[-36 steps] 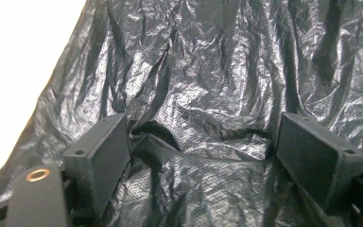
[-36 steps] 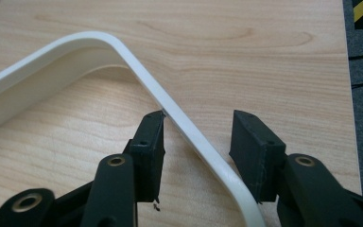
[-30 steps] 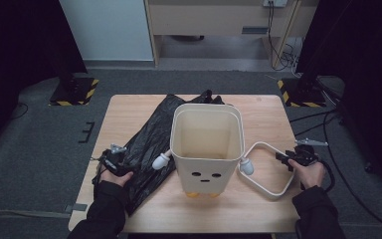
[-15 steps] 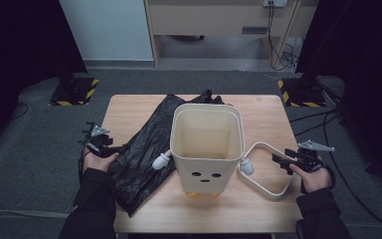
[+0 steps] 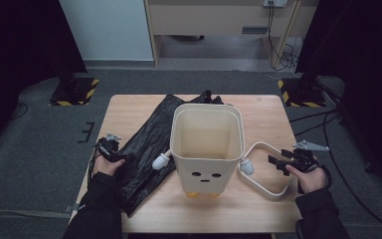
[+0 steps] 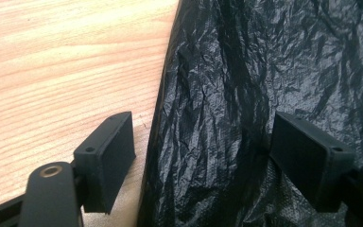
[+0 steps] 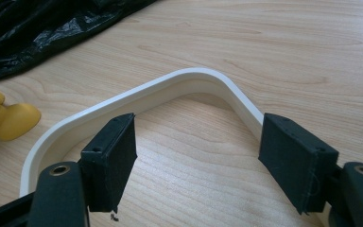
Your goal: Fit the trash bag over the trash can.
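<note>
Cream bin point(image 5: 206, 149) stands open beside black bag point(image 5: 144, 149) on table point(image 5: 263, 114).

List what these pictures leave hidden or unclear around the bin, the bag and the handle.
- Black bag: far part hidden behind the bin, high view.
- Bin's floor: too dim to tell, high view.
- White handle: one end cut by the bottom edge, behind the jaw, right gripper view.

A light wooden table point(image 5: 129, 112) stands on grey carpet point(image 5: 35, 149). Behind it, a pale panel point(image 5: 104, 30) leans beside a wooden cabinet point(image 5: 214, 20), with cables point(image 5: 278, 45) hanging at its right end. Two black bases with yellow-black hazard stripes point(image 5: 74, 92) sit on the floor left and right of the table. The room's sides fall into darkness, and the table is evenly lit
</note>
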### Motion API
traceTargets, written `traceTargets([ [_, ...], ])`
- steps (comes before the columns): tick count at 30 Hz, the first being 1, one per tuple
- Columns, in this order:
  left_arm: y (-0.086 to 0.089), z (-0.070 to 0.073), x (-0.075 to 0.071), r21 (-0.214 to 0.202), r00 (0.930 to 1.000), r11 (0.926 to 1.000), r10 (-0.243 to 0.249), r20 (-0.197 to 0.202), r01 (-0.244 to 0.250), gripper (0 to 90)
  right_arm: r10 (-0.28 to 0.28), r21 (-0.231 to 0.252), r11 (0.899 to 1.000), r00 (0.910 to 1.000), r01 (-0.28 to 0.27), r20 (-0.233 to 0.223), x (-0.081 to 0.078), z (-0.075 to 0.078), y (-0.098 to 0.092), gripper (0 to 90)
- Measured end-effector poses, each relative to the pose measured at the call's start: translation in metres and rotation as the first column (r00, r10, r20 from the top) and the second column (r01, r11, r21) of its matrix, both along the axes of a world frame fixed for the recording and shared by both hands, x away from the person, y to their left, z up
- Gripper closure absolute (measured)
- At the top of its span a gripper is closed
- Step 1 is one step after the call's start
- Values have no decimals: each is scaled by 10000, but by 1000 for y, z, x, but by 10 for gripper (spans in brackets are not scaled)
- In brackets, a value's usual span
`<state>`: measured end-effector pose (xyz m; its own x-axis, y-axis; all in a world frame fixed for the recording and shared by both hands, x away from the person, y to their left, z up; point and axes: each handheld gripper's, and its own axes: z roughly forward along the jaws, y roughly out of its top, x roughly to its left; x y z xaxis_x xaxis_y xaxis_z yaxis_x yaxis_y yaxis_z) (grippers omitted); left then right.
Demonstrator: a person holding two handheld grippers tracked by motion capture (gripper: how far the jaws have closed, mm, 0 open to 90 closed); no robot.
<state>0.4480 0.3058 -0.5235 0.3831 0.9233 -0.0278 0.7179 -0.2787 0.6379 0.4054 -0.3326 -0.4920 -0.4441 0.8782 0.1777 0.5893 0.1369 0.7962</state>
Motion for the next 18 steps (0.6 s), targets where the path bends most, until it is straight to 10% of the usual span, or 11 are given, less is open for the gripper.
traceTargets([
  [3,-3,0,-2,177,9998,9998,-48,181,45,256,0,-43,10000,10000,0,-27,1,-1,0,281],
  [11,-20,7,-14,209,9995,9995,250,-177,-246,805,51,-136,9999,10000,-51,-41,-1,-1,-1,281],
  [14,-23,12,-17,-274,9992,9996,83,-389,-94,893,38,-144,9999,10000,-39,-80,0,-2,-3,282],
  [18,-22,31,-24,-1427,9996,9898,-5,265,42,900,16,-141,9999,9999,-18,-119,0,-2,-5,292],
])
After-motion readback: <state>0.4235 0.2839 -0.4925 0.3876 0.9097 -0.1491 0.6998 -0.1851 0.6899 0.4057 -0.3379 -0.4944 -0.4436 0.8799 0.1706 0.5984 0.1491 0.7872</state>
